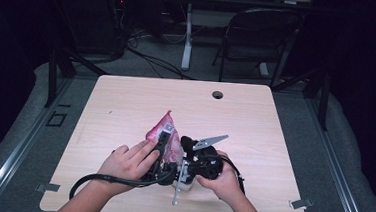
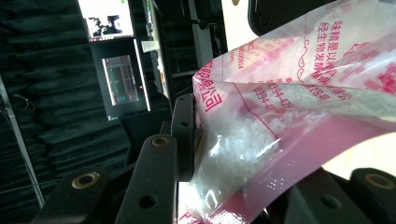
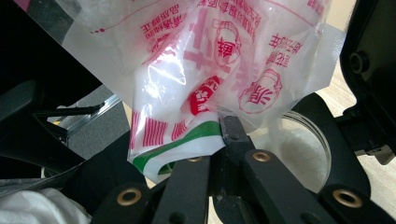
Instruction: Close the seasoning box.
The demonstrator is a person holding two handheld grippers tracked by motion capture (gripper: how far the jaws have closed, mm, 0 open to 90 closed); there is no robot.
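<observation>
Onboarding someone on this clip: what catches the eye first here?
The pink-and-clear printed bag of white granules, lifted near the middle of the wooden table, with the left gripper and right gripper both clamped on it. Below it, in the right gripper view, sits a clear round container holding white granules, close against the bag's lower end.

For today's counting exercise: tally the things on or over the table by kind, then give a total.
Hand-held grippers: 2 (left, right)
Pink printed bag of white granules: 1
Clear round container: 1
Total: 4
</observation>
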